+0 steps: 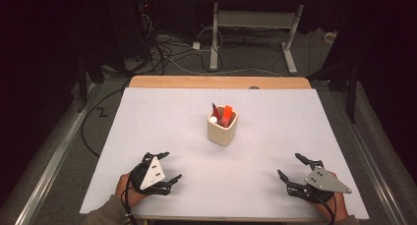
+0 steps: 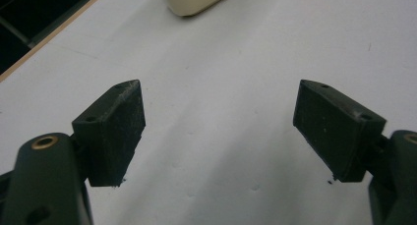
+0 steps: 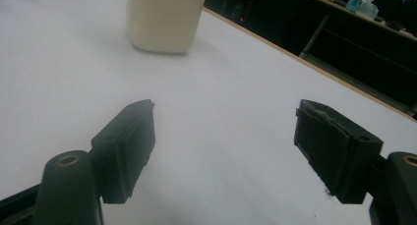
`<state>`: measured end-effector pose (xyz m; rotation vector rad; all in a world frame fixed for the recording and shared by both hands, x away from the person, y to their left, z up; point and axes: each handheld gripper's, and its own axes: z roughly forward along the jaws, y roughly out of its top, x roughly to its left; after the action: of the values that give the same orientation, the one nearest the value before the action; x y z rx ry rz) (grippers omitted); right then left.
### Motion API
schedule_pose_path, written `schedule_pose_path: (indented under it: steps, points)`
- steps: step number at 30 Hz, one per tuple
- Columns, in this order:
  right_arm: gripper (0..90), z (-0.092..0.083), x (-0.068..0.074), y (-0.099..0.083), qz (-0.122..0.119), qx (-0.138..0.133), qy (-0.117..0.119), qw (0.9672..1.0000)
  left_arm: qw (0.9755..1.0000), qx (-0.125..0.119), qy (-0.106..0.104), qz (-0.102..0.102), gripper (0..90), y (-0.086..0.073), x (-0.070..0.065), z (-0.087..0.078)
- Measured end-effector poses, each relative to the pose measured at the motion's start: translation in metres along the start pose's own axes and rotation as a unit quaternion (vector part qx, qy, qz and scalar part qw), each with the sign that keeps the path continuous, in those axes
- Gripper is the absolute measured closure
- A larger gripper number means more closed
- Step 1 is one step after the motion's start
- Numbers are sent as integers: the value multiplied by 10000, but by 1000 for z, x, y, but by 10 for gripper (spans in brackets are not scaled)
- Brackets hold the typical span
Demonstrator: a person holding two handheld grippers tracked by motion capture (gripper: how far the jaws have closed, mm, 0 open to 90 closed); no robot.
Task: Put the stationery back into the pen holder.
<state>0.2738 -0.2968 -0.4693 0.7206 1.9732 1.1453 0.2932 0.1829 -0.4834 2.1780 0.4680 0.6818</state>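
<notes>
Currently: left gripper [image 1: 169, 166] and right gripper [image 1: 290, 167] both spread wide, empty, well apart from cream ceramic pen cup [image 1: 222, 126].

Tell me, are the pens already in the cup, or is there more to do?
Done, it seems: a red pen and an orange marker stand in the cream cup on the white table. In hand: nothing; the left tool and right tool are open and empty near the table's front edge, apart from the cup. Left: no loose pens lie on the table, so possibly nothing.
</notes>
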Motion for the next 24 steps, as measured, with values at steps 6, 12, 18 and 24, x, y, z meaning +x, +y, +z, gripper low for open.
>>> schedule_pose_path:
  steps: [6, 12, 18, 24]
  points:
    - [238, -7, 0, -7, 86, 9, 12, 10000, 10000, 13, 16, 27, 195, 0, -1, -1]
    - [238, -8, 2, -7, 46, 34, 46, 10000, 10000, 13, -5, 88, 195, 1, -3, -2]
    - [238, -8, 6, -6, -10, 54, 81, 10000, 9999, -25, -15, 105, 195, 2, -4, -2]
    - [238, -7, 6, -6, 11, 21, 66, 10000, 10000, -43, -5, 87, 195, 2, -3, -3]
